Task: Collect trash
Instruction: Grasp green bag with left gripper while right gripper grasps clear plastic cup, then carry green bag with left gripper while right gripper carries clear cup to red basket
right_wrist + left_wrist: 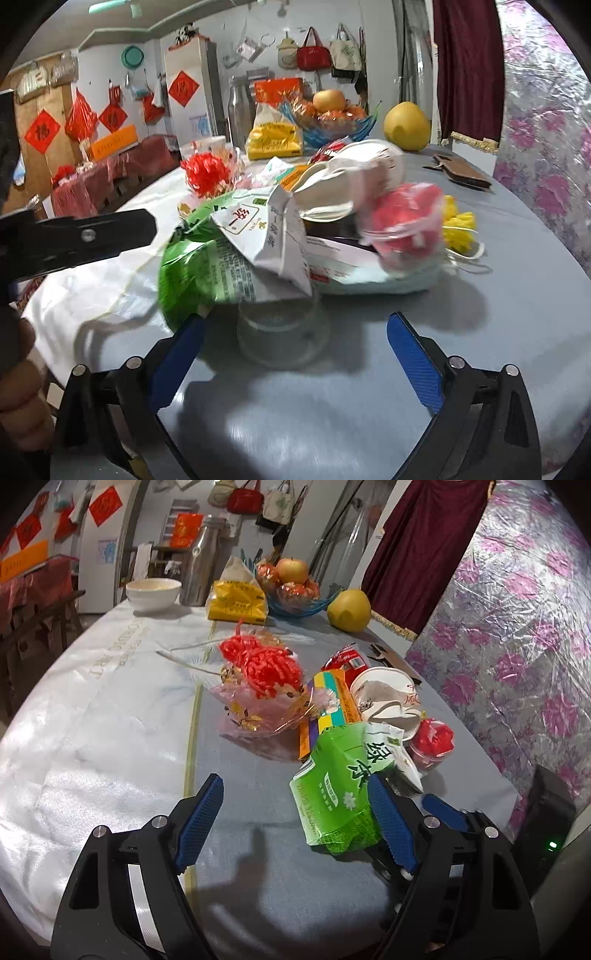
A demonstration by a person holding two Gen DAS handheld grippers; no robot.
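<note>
Both grippers stand wide open and hold nothing. Our left gripper (pixel 295 819) has bare tablecloth (pixel 110 709) between its pads. Our right gripper (pixel 295 354) frames a small clear cup (pixel 282 332), which sits between the pads without touching either.

The trash lies in one heap ahead of both pairs of fingers. Nearest is the green packet (pixel 340 790). In the left wrist view it lies to the right of the gap, and the right-hand finger (pixel 391 823) overlaps its lower corner; we cannot tell whether pad and film touch. Its long axis runs away from the fingers, tilted toward the upper right. Beyond it lie the crushed paper cup (pixel 384 698), the long orange box (pixel 328 709), the red shredded bundle (pixel 262 664) on cellophane, and a red wad in a clear cup (pixel 432 742).

In the right wrist view the green packet (pixel 199 269) lies ahead and left of the gap, its edge overhanging the clear cup.

We judge the left gripper nearer to the packet: it needs only a short shift to the right to bring the packet between the pads. The right is better placed for the clear cup.
</note>
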